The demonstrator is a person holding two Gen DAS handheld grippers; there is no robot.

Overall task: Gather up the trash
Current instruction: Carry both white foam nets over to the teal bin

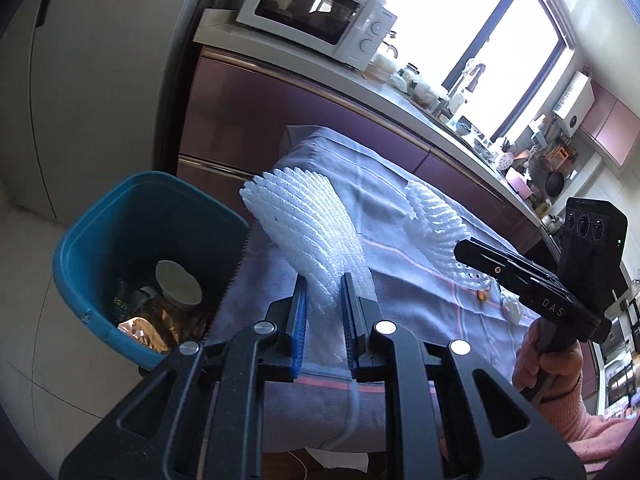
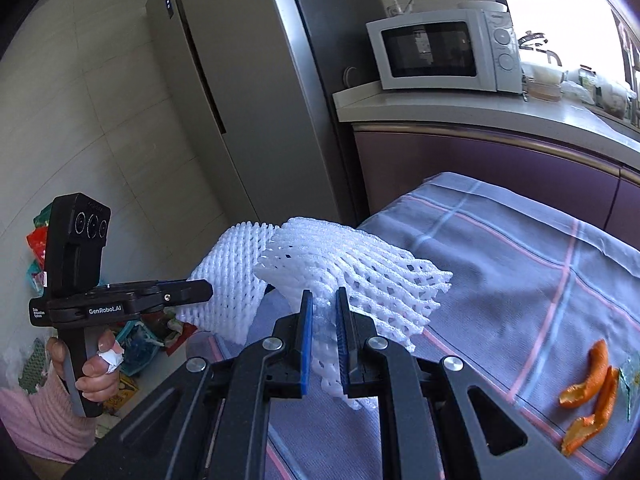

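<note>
Your left hand-held gripper [image 1: 323,296] is closed on one white foam net [image 1: 308,220], and your right hand-held gripper [image 2: 323,312] is closed on a second foam net [image 2: 360,276]; both nets are held above the cloth-covered bench [image 1: 400,280]. The blue trash bin [image 1: 80,248] stands on the floor just past the bench's left edge, down and to the left of the left gripper, so the left hand is judged nearer and should likely drop first. The left net's long axis runs away from the jaws; orange peel [image 2: 588,392] remains at the bench's right side.
</note>
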